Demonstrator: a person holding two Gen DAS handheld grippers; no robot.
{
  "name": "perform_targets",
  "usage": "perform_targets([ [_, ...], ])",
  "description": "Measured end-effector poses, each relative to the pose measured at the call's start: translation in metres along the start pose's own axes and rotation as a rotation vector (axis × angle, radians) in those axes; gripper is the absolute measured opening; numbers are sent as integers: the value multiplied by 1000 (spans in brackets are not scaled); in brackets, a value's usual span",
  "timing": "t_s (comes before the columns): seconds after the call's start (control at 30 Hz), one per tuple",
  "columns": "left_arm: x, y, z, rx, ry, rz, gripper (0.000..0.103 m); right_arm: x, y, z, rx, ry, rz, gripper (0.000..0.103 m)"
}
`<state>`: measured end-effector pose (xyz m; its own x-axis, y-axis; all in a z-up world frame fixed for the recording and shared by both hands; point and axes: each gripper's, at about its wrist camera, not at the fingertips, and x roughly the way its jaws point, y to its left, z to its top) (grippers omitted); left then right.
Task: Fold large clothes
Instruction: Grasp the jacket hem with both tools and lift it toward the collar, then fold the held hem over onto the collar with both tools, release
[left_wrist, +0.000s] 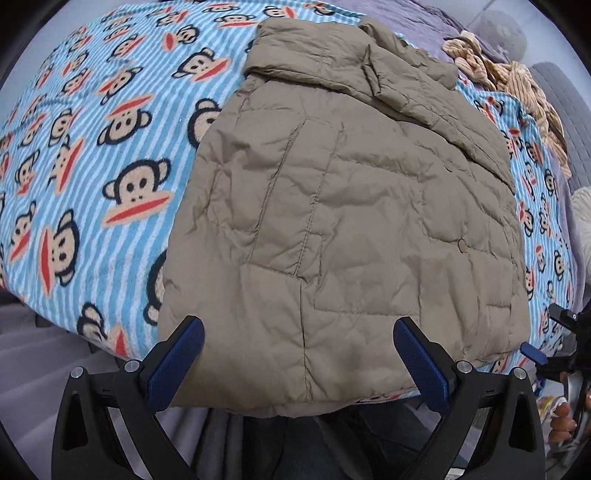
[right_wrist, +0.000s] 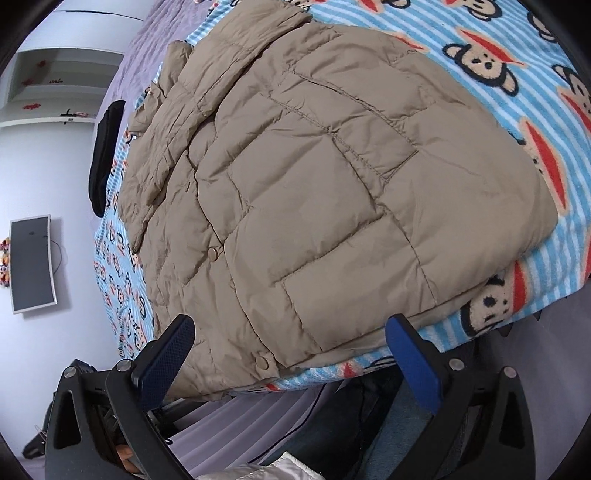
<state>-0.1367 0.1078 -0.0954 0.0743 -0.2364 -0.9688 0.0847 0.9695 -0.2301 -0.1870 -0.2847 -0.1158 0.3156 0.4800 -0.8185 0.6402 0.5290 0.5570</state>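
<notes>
A tan quilted puffer jacket (left_wrist: 351, 206) lies partly folded on a blue striped monkey-print blanket (left_wrist: 92, 155), its hem hanging over the near bed edge. It also shows in the right wrist view (right_wrist: 325, 192), with sleeves folded across near the collar and snap buttons along the front. My left gripper (left_wrist: 299, 332) is open, its blue-padded fingers (left_wrist: 177, 365) spread just above the jacket's hem. My right gripper (right_wrist: 288, 332) is open, holding nothing, over the hem corner near a snap (right_wrist: 263, 362). The right gripper's tip also shows in the left wrist view (left_wrist: 532, 350).
A beige knitted garment (left_wrist: 517, 85) lies at the bed's far right on grey bedding (left_wrist: 424, 14). A black garment (right_wrist: 105, 155) hangs off the bed's far side. A wall shelf (right_wrist: 55, 92) and a grey panel (right_wrist: 33, 264) are on the wall. The blanket (right_wrist: 535, 92) covers the bed.
</notes>
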Motion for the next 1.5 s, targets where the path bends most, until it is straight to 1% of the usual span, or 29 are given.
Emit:
perform_targets([
  [0.1,5,3,-5,-53,18,-50,103,-7,-9,8,5,11,19,103],
  [0.17,5,6,-9,-81,19,-101,103,-12,-21,9,23,6,14,103],
  [0.3,11,23,-19,-149,37,-152,103,-14,-57,10,144,18,54,103],
  [0.37,14,36,-26,-190,60,-194,103,-13,-76,7,212,19,78,103],
  [0.5,21,52,-41,-230,98,-277,103,-8,-109,-3,327,14,133,103],
  [0.6,36,56,-50,-247,159,-322,103,-1,-120,-6,371,21,168,103],
  [0.67,50,54,-59,-262,211,-327,103,3,-123,-7,374,28,171,103],
  [0.73,61,52,-66,-276,239,-341,103,7,-124,-8,370,37,168,103],
  [0.8,68,46,-67,-286,234,-349,103,10,-122,-9,368,43,166,103],
  [0.83,68,44,-64,-294,210,-345,103,12,-121,-9,366,43,166,103],
  [0.93,62,36,-53,-313,142,-402,103,16,-119,-7,365,35,179,103],
  [1.0,63,27,-42,-299,134,-433,101,17,-118,-2,366,19,196,103],
  [1.03,65,23,-37,-287,138,-435,98,17,-117,0,369,12,200,103],
  [1.13,70,14,-27,-263,161,-414,75,21,-118,7,405,-9,214,103],
  [1.17,70,12,-24,-256,168,-412,55,23,-118,8,419,-12,226,103],
  [1.2,69,17,-21,-253,173,-416,30,24,-117,9,433,-19,248,102],
  [1.23,68,18,-18,-257,172,-432,22,25,-115,9,439,-24,269,101],
  [1.27,66,21,-15,-256,166,-437,18,26,-113,9,441,-26,282,100],
  [1.33,54,19,-11,-211,133,-429,18,28,-109,9,442,-22,289,89],
  [1.37,46,17,-8,-180,116,-423,18,30,-108,9,443,-14,270,70],
  [1.4,40,13,-4,-155,103,-422,12,31,-108,8,443,-9,245,40],
  [1.43,32,10,0,-129,87,-425,12,31,-107,7,444,-11,237,24],
  [1.47,24,7,5,-107,67,-429,12,29,-104,6,448,-25,241,12],
  [1.5,16,6,10,-88,48,-434,12,24,-101,5,443,-50,247,12],
])
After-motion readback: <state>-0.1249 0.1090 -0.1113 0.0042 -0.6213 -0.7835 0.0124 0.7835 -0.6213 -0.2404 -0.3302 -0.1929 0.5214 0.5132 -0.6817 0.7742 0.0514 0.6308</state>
